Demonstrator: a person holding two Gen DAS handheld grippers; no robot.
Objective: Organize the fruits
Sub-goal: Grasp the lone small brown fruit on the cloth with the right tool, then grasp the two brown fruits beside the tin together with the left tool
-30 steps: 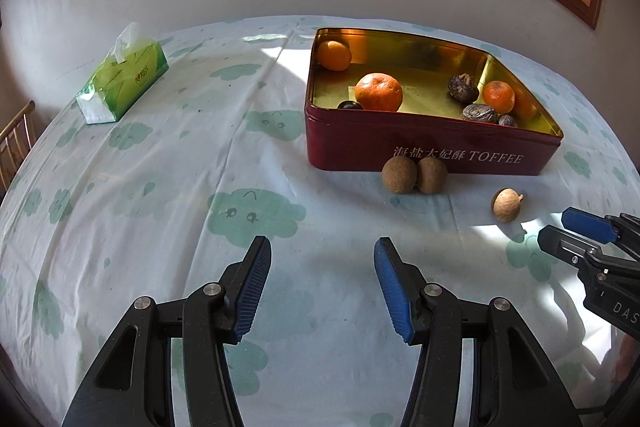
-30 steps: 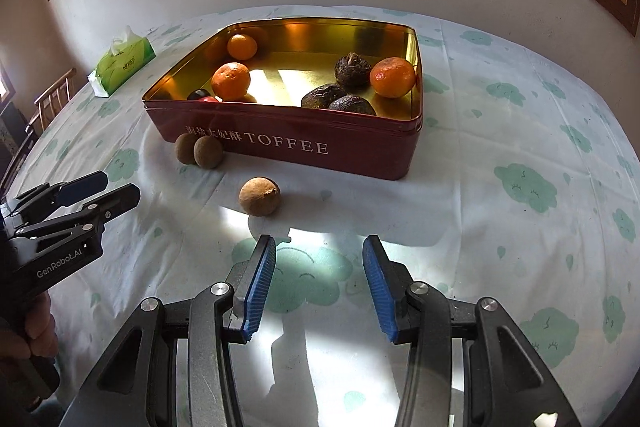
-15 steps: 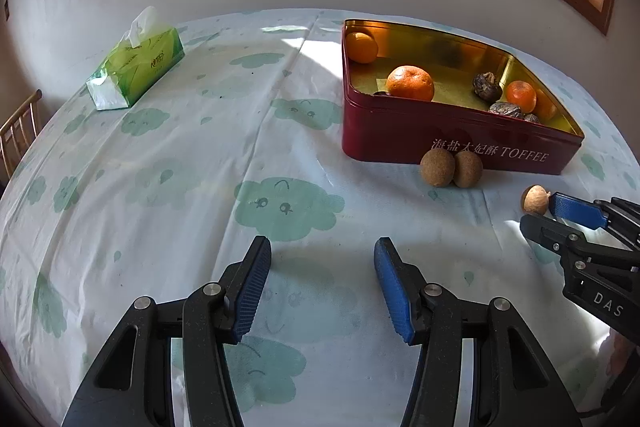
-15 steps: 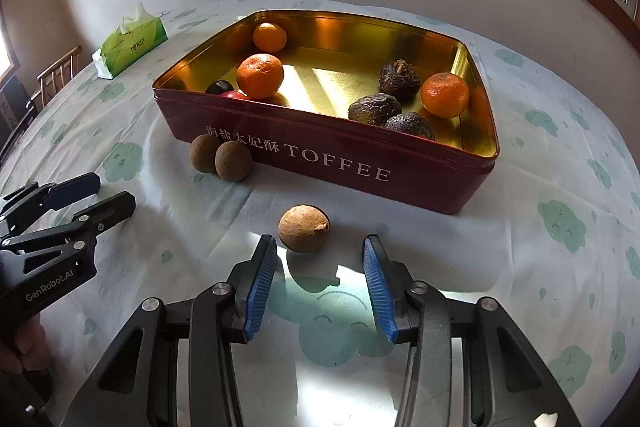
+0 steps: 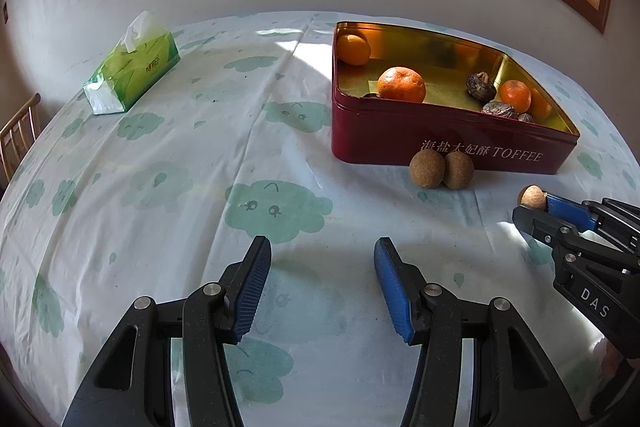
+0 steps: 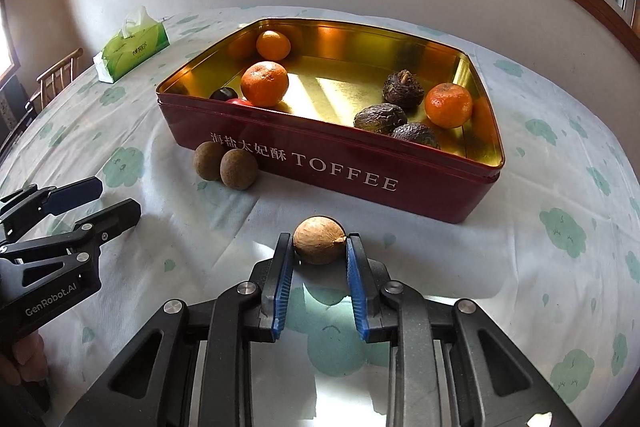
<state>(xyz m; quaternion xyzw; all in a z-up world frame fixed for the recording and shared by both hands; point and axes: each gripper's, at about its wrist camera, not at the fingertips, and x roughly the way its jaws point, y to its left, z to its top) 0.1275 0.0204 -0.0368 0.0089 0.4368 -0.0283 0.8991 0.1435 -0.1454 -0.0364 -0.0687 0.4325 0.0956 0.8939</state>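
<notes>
Gripping the brown fruit (image 6: 319, 239) on the cloth (image 6: 520, 267) before the tin (image 6: 360, 183) with my right gripper (image 6: 320, 247); my left gripper (image 5: 322, 263) hovers open

Black claw (image 6: 320, 251) frames, blue ribbed pads (image 6: 282, 291), silver screws, white "GenRobot.AI" lettering.

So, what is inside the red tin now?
The tin holds three oranges, three dark wrinkled fruits, one dark round fruit and something red. Its front wall hides the floor just behind it.
</notes>
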